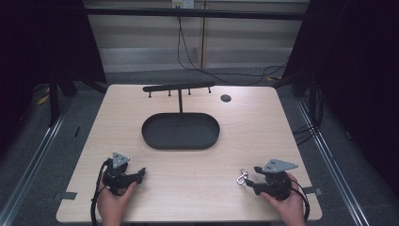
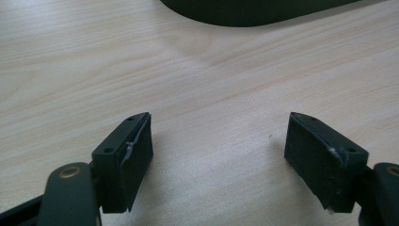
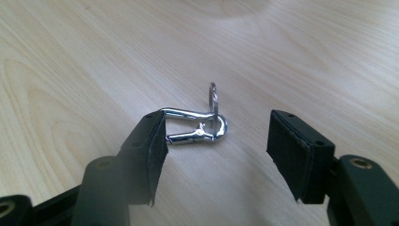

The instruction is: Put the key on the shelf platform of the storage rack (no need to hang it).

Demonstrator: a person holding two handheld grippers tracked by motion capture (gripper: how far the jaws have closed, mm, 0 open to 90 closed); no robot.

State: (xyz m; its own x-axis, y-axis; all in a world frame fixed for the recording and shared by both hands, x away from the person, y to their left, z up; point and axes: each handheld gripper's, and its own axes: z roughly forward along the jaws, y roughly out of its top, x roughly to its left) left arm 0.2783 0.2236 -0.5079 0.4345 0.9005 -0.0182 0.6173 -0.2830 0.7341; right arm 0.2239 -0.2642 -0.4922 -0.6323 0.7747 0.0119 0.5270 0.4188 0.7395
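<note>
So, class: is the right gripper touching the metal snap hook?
Cannot tell. In the right gripper view the snap hook lies between the right gripper's jaws, its end hidden behind one jaw, clear of the other.

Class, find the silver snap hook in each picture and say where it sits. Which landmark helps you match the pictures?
High view: the snap hook lies near the table's front right, just left of the right claw.
Right gripper view: centre, between the open jaws.
Left gripper view: wood and tray edge.
Shared landmark: the pale wooden tabletop.
</note>
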